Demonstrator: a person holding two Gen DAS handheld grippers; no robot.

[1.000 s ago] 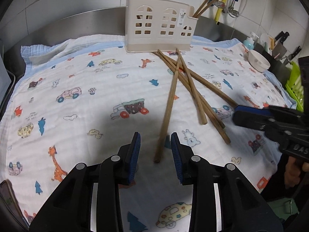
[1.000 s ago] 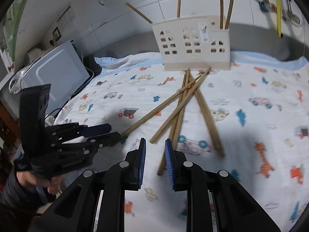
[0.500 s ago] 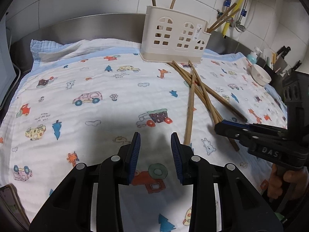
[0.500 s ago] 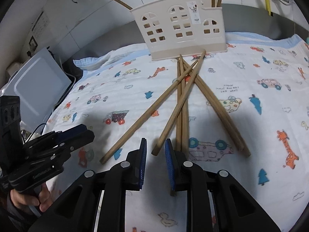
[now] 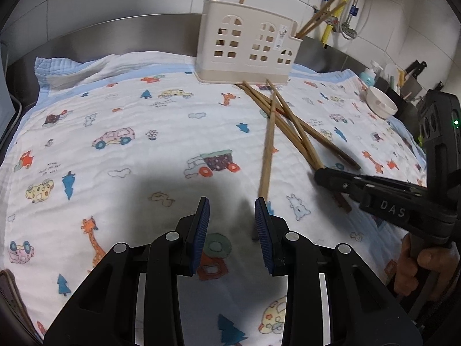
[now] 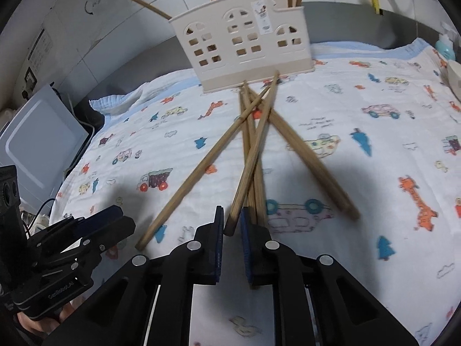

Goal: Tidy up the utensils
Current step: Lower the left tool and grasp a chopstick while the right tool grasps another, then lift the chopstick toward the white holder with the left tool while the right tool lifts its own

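Left claw [image 5: 232, 219] held wide open, nothing in it, one chopstick [image 5: 266, 147] seen just beside its rt finger, right claw [image 6: 230, 225] part open w/ a chopstick end [image 6: 232, 225] between fingers, not squeezed, cream holder [image 6: 245, 40] far ahead.

Loose chopsticks [image 6: 253, 144] lie crossed on the cloth [image 6: 360, 173] just before the holder [image 6: 247, 43], which holds more.

Brown wooden chopsticks [image 6: 253, 150] lie crossed on cloth, tips near cream house-shaped holder [image 6: 245, 43]; more stand inside.
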